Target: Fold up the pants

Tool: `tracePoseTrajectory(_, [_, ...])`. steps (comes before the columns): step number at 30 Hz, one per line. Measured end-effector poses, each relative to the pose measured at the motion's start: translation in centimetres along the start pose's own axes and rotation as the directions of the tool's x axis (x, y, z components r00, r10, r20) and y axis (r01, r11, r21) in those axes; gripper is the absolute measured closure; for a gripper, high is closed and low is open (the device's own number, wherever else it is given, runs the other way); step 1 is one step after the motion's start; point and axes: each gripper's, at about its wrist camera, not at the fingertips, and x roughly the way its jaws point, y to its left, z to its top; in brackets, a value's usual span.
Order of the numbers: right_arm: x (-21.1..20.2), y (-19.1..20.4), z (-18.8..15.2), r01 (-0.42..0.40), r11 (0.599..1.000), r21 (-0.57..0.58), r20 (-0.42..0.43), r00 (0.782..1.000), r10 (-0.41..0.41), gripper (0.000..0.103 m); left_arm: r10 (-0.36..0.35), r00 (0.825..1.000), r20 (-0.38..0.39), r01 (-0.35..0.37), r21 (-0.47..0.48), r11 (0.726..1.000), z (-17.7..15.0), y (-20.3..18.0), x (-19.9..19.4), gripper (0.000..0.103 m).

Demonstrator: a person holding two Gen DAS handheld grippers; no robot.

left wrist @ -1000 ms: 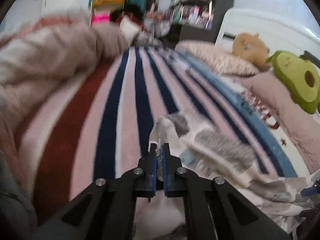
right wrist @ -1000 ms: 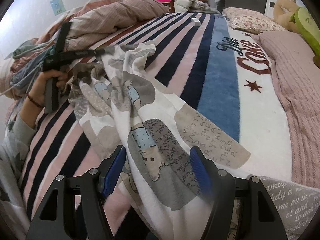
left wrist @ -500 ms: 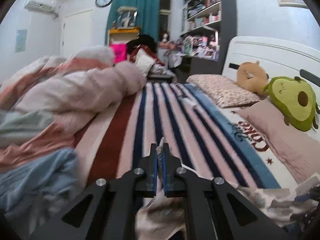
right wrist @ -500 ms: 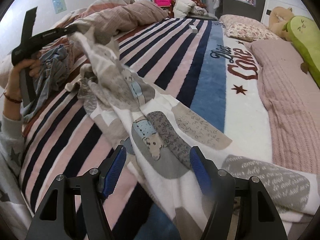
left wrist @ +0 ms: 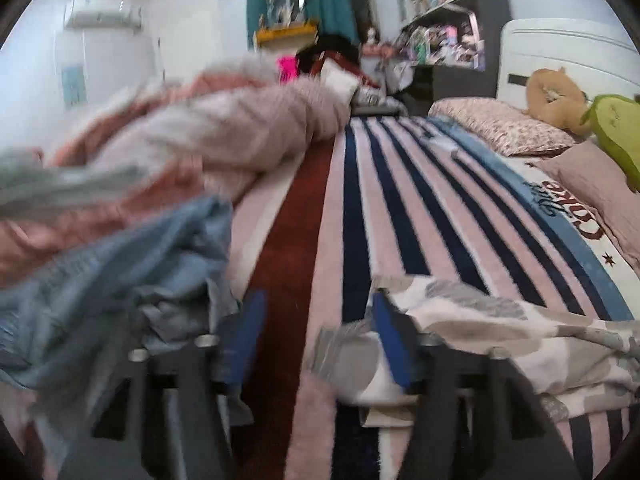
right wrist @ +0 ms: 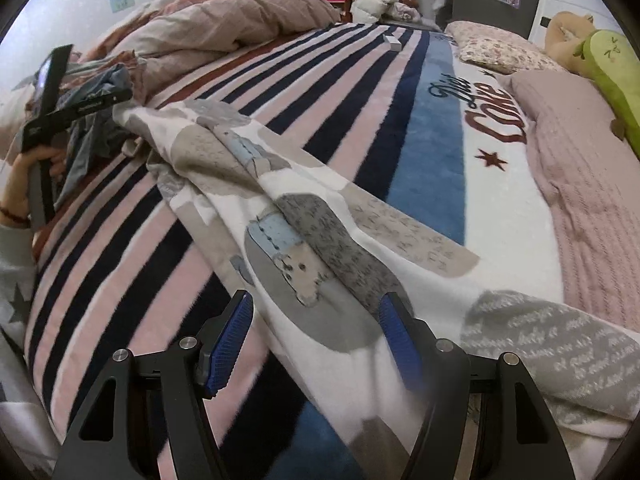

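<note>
The pants (right wrist: pixel 300 240) are white fleece with grey patches and a bear print. They lie stretched slantwise across the striped blanket (right wrist: pixel 360 100). My right gripper (right wrist: pixel 316 344) stands open over their near end; the cloth runs between its blue pads without being pressed. In the left wrist view the far end of the pants (left wrist: pixel 500 332) rests on the bed just right of my left gripper (left wrist: pixel 318 336). Its jaws are opening and only the blanket shows between them. From the right wrist view, the left gripper (right wrist: pixel 120 96) hovers by the pants' far end, held by a hand (right wrist: pixel 36 164).
A heaped pink duvet (right wrist: pixel 240 20) and a blue garment (left wrist: pixel 120 280) crowd the left side of the bed. Pillows and an avocado plush (right wrist: pixel 612 64) line the right. A small white box (right wrist: pixel 394 42) sits far up the blanket.
My left gripper was shut on the pants' end and lifted it; now its jaws have parted and the cloth lies on the bed. The right gripper has stayed put.
</note>
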Motion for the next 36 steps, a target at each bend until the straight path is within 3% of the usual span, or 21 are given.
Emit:
tracePoseTrajectory(3, [0.6,0.8,0.8,-0.032,0.999,-0.009,0.019,0.999,0.033,0.054,-0.074,0.997,0.033,0.074,0.016,0.997,0.4,-1.1,-1.9,0.049])
tracePoseTrajectory(5, [1.1,1.7,1.4,-0.054,0.998,-0.037,0.018,0.998,0.055,0.059,-0.228,0.974,0.003,0.228,0.004,0.974,0.0,-2.2,-2.0,0.048])
tracePoseTrajectory(6, [1.5,2.1,1.7,-0.063,0.997,-0.047,0.013,0.998,0.064,0.062,-0.317,0.948,-0.029,0.317,0.007,0.948,-0.6,-3.2,-1.8,0.048])
tracePoseTrajectory(8, [2.2,2.8,2.1,-0.072,0.995,-0.068,0.006,0.997,0.072,0.064,-0.387,0.919,-0.071,0.389,0.027,0.921,-1.4,-5.0,-1.2,0.048])
tracePoseTrajectory(11, [3.6,4.0,2.6,-0.015,0.992,-0.129,-0.002,1.000,0.015,0.075,-0.454,0.880,-0.138,0.464,0.058,0.884,-2.7,-7.1,-0.1,0.048])
tracePoseTrajectory(12, [3.8,4.0,2.7,0.009,0.990,-0.137,-0.002,1.000,-0.009,0.084,-0.463,0.872,-0.155,0.476,0.057,0.877,-3.0,-7.6,0.3,0.048])
tracePoseTrajectory(13, [4.0,3.9,2.8,0.034,0.989,-0.145,0.000,0.999,-0.034,0.095,-0.470,0.866,-0.174,0.485,0.054,0.873,-3.3,-7.8,0.7,0.048])
tracePoseTrajectory(16, [3.6,3.7,3.1,0.049,0.989,-0.137,0.003,0.999,-0.049,0.102,-0.474,0.861,-0.185,0.490,0.050,0.870,-3.7,-8.0,0.9,0.048])
tracePoseTrajectory(21, [1.0,3.5,3.2,-0.038,0.994,-0.098,-0.002,0.999,0.038,0.102,-0.486,0.859,-0.162,0.497,0.029,0.867,-3.2,-7.1,0.8,0.048])
tracePoseTrajectory(24, [0.0,3.9,2.5,-0.115,0.991,-0.075,-0.032,0.993,0.113,0.102,-0.472,0.866,-0.165,0.483,0.030,0.875,-3.2,-7.1,1.2,0.048])
tracePoseTrajectory(30, [0.9,4.1,-0.4,-0.105,0.994,-0.018,-0.116,0.988,0.103,0.101,-0.489,0.853,-0.183,0.504,0.046,0.863,-3.9,-7.7,1.4,0.047])
tracePoseTrajectory(32, [-0.2,3.5,-0.9,-0.100,0.995,0.024,-0.100,0.990,0.102,0.090,-0.494,0.852,-0.175,0.508,0.047,0.860,-3.9,-7.7,1.3,0.043])
tracePoseTrajectory(34, [-3.2,2.2,-1.6,-0.079,0.994,0.079,-0.048,0.995,0.083,0.060,-0.500,0.852,-0.154,0.512,0.048,0.858,-3.7,-7.5,0.8,0.039])
tracePoseTrajectory(36, [-6.9,0.4,-2.8,-0.014,0.989,0.147,0.003,1.000,0.014,0.058,-0.501,0.854,-0.138,0.511,0.047,0.858,-3.6,-7.5,0.4,0.035])
